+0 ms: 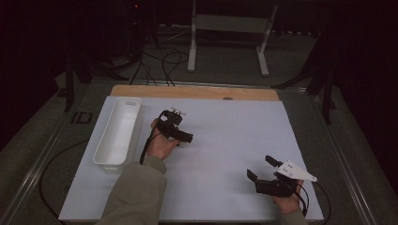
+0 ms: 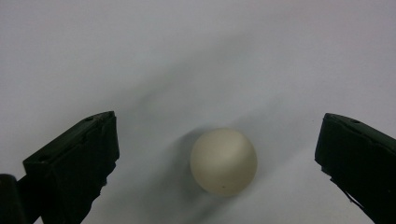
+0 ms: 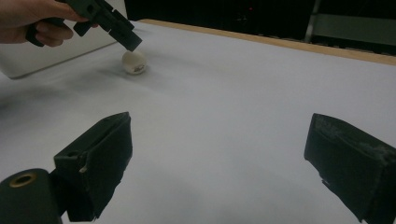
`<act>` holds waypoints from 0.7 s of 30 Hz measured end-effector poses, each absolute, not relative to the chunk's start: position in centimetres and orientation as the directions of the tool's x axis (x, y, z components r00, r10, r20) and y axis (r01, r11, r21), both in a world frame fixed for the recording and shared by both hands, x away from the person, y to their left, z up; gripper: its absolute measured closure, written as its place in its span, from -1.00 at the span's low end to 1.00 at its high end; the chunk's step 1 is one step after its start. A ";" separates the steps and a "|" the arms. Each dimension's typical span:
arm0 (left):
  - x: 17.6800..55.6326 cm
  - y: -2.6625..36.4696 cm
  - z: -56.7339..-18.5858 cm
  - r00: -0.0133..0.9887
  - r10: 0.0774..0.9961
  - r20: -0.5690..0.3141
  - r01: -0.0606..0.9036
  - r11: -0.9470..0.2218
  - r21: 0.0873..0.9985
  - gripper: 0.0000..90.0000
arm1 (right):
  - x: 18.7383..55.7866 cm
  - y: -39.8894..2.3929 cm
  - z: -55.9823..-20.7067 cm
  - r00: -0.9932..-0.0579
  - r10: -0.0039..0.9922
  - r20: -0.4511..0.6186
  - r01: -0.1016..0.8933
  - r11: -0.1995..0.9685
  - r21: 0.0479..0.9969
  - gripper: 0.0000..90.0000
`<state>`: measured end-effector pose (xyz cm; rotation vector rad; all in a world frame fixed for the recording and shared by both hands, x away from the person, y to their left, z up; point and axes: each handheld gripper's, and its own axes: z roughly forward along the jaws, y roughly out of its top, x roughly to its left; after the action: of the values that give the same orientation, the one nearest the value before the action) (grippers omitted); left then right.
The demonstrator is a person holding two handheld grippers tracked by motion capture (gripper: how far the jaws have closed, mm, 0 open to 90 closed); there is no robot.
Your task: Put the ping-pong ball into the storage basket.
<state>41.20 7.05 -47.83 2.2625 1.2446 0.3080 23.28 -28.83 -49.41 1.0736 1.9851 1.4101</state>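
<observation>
A small off-white ball [image 2: 223, 161] lies on the white board [image 1: 225, 136]. My left gripper [image 2: 218, 122] hovers just above it, open, its jaws wide on either side of the ball and not touching it. From the high view the left gripper [image 1: 183, 136] sits left of the board's centre, tilted down. The right gripper view has the ball [image 3: 134, 62] far off, under the left gripper [image 3: 112, 32]. My right gripper [image 1: 259, 167] rests near the front right of the board, open, with nothing between its jaws [image 3: 219, 123].
A long white tray [image 1: 104, 140] lies along the board's left edge, close behind the left hand [image 1: 159, 145]. A wooden strip [image 1: 197, 92] borders the far edge. Beyond it stand a metal frame [image 1: 230, 28] and floor cables.
</observation>
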 end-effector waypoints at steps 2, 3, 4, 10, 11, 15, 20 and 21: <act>41.3 7.0 -47.9 0.549 0.833 -0.061 0.715 -0.431 0.550 -0.99 | 23.3 -28.8 -49.4 -0.579 0.813 0.059 0.323 0.163 0.932 -0.85; 41.3 7.0 -47.9 0.548 0.834 -0.063 0.717 -0.430 0.550 -0.99 | 23.3 -28.8 -49.4 -0.578 0.814 0.059 0.323 0.163 0.932 -0.85; 41.3 7.0 -47.9 0.548 0.834 -0.065 0.717 -0.429 0.549 -0.99 | 23.3 -28.8 -49.4 -0.578 0.814 0.058 0.324 0.163 0.932 -0.85; 41.4 6.9 -48.1 0.552 0.831 -0.065 0.720 -0.436 0.540 -0.99 | 23.3 -28.8 -49.4 -0.578 0.814 0.058 0.324 0.164 0.932 -0.85; 41.4 6.9 -48.1 0.551 0.832 -0.067 0.722 -0.435 0.538 -0.98 | 23.3 -28.8 -49.4 -0.577 0.814 0.058 0.324 0.164 0.932 -0.85; 41.5 6.9 -48.2 0.551 0.831 -0.072 0.728 -0.437 0.529 -0.98 | 23.3 -28.9 -49.4 -0.575 0.816 0.059 0.327 0.163 0.931 -0.85; 41.5 6.9 -48.4 0.548 0.833 -0.077 0.733 -0.434 0.524 -0.98 | 23.3 -28.8 -49.4 -0.575 0.816 0.060 0.327 0.162 0.931 -0.85; 41.6 6.9 -48.4 0.548 0.833 -0.080 0.735 -0.432 0.523 -0.98 | 23.3 -28.8 -49.4 -0.575 0.816 0.060 0.328 0.162 0.931 -0.85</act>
<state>41.57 6.85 -48.39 2.2800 1.2633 0.2581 23.30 -28.84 -49.43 1.0814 1.9842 1.4055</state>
